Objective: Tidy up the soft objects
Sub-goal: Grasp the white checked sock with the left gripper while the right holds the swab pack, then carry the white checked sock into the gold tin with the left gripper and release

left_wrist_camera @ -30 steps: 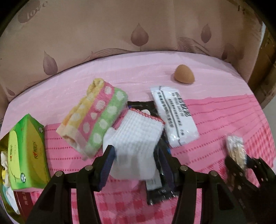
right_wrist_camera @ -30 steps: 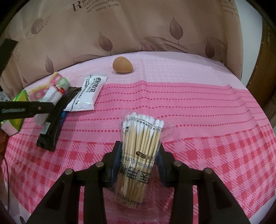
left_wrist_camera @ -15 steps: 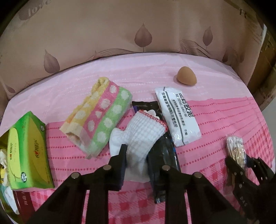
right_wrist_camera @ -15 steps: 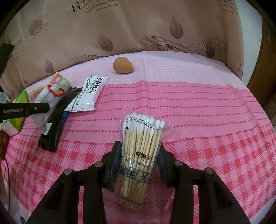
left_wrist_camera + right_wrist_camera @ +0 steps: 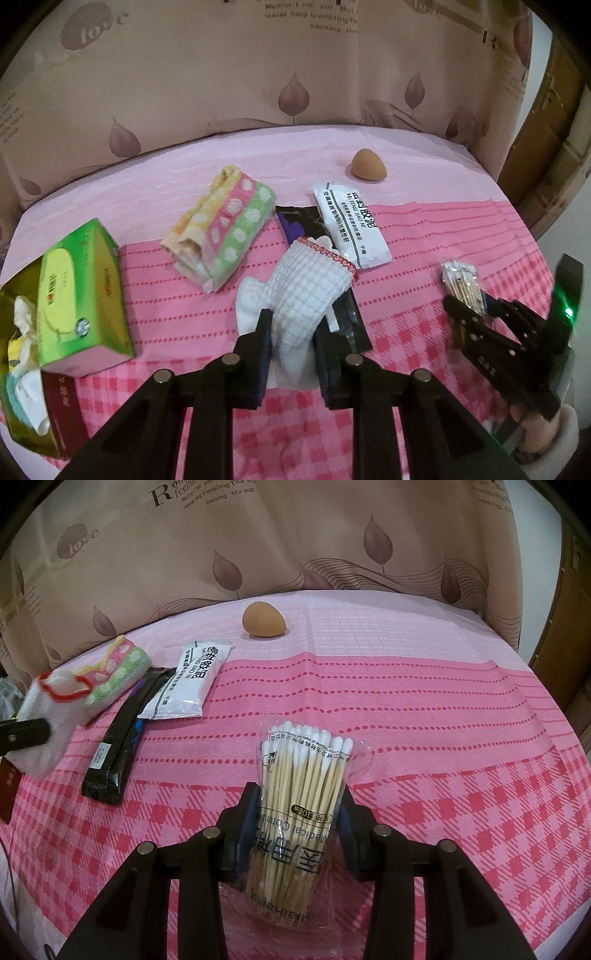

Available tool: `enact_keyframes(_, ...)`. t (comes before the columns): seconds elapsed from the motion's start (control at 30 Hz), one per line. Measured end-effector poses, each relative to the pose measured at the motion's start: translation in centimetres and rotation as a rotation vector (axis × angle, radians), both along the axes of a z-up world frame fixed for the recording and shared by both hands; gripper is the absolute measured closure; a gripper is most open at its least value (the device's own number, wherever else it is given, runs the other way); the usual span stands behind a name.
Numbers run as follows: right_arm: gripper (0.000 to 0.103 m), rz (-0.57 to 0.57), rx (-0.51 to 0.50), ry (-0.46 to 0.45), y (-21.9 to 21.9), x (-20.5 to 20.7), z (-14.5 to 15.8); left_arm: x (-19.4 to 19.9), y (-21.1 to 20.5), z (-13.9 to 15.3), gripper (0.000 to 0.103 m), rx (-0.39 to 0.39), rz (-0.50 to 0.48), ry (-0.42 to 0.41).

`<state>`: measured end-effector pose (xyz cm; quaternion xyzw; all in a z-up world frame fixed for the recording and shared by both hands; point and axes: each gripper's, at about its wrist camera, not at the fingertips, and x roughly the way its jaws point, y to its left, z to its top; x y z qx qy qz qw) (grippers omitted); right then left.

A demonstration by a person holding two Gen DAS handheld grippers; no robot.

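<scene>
The lower end of the white sock (image 5: pixel 306 291) is hidden between the pads of the left gripper (image 5: pixel 291 350). Behind it, the black packet (image 5: pixel 347 317) is partly covered by the sock. Left of that claw, the tissue box (image 5: pixel 74 295) is cut by the frame edge. The swab bag's (image 5: pixel 299 812) sides are masked by the right gripper (image 5: pixel 297 823). Sock in right wrist view blurred.

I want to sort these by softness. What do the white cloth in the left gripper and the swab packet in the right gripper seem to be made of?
White cloth: probably woven cotton, matte, with a waffle grid texture and red stitched edge; it bends limply. Swab packet: clear glossy plastic film that wrinkles and glints, holding what look like wooden or bamboo sticks with white cotton tips.
</scene>
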<state>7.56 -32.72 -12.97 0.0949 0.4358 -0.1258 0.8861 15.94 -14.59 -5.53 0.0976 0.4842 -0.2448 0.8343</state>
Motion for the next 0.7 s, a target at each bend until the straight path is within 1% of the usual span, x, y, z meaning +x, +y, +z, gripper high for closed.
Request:
enact_keyframes(0.13,0.064,0.0,0.0,0.0,0.0,0.0,0.0,-0.8,2.0,1.0,0.082,0.01,0.016,-0.017)
enact_keyframes(0.3,0.064,0.0,-0.002,0.001,0.1,0.1,0.0,-0.6,5.8,2.1,0.082,0.016,0.076,-0.028)
enact_keyframes(0.4,0.064,0.001,-0.004,0.002,0.1,0.1,0.0,0.1,8.6,2.9,0.082,0.023,0.132,-0.041)
enact_keyframes(0.7,0.064,0.002,-0.007,0.003,0.3,0.1,-0.1,2.6,17.8,5.0,0.082,0.077,0.312,-0.112)
